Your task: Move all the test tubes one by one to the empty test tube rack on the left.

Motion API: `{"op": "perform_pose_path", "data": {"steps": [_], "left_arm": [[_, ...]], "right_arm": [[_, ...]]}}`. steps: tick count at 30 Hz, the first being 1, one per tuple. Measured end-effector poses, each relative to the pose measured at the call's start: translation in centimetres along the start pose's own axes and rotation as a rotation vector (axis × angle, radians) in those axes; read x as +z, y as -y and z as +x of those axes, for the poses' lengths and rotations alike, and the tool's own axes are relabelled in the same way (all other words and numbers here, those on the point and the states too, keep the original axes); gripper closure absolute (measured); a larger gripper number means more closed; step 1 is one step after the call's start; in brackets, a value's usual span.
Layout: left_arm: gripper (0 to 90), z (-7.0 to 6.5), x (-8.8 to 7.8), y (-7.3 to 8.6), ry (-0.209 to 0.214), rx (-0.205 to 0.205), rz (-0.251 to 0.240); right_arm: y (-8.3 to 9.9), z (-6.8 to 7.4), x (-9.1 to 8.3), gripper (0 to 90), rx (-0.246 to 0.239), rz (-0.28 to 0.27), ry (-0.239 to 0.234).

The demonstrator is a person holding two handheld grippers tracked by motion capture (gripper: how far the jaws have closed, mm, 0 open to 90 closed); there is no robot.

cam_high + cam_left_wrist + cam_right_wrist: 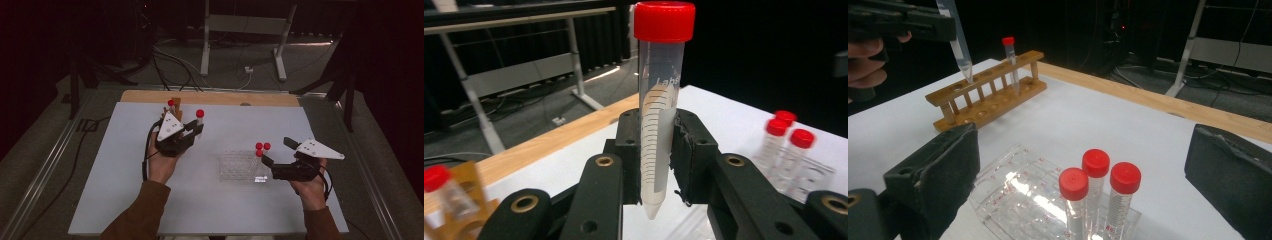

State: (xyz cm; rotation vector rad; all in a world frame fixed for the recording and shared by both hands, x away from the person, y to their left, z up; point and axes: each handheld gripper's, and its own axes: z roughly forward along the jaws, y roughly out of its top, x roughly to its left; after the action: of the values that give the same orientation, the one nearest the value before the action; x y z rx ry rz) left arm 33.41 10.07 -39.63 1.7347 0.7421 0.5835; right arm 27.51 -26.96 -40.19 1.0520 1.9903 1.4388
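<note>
Wooden rack (176, 106): high view, mostly hidden behind the left gripper (176, 134) and its grey plate; hole count unreadable there. Left gripper view, the rack is blurred and cut off at the bottom-left corner.

Held tube (658, 107): printed lettering partly readable, the rest turned out of sight; graduation figures too small to read. Right gripper view, its cap is cut off by the top edge, above the rack.

Clear rack (1023, 195): red markings too small to read; near end cut off by the bottom edge. Three capped tubes (785, 142) in it, blurred in left gripper view.
</note>
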Motion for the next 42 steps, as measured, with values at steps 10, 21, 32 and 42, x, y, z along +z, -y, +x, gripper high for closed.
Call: {"op": "perform_pose_path", "data": {"steps": [10,21,32,42], "left_arm": [[75.9,3.9,0.0,0.3,-0.087,-0.026,0.009],[75.9,7.2,1.9,1.9,-0.199,-0.090,0.052],[75.8,8.9,3.0,2.7,-0.308,-0.155,0.064],[75.4,9.6,3.7,3.2,-0.339,-0.195,0.078]], "right_arm": [[0.1,-0.4,-0.3,1.4,0.013,-0.012,0.009],[0.2,-0.8,-0.5,1.4,0.025,-0.019,0.010],[0.4,-0.9,-0.4,1.4,0.030,-0.018,0.006],[0.6,-0.9,-0.4,1.4,0.027,-0.017,0.001]]}}
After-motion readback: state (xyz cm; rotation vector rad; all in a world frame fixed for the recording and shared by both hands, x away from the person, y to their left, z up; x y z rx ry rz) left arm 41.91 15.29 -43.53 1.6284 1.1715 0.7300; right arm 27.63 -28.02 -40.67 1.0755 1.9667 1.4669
